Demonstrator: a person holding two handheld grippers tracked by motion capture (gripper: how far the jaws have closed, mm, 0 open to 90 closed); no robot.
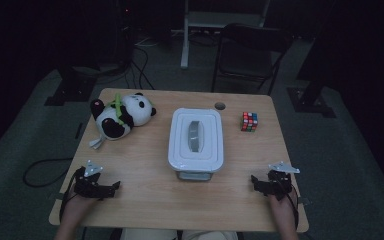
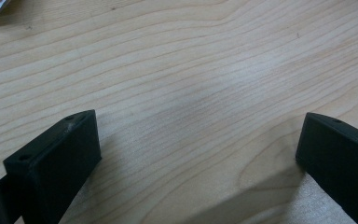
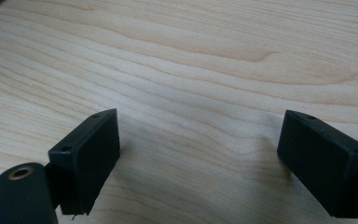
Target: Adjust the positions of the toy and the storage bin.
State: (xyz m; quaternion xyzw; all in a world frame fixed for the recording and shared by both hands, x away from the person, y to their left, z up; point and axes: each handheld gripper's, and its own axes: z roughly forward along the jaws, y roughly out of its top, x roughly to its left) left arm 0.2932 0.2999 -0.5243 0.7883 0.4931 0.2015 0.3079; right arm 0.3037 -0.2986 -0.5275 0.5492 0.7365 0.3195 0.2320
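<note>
Both grippers, left [image 1: 111,187] and right [image 1: 256,183], rest wide open and empty on the table [image 1: 145,200], flanking the lidded white box [image 1: 196,140] at centre — rigid, smooth, likely slippery plastic, best gripped by the lid's grey handle [image 1: 196,135].

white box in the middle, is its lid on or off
On: the lid with its grey handle sits flat over the white box, covering its top.
</note>
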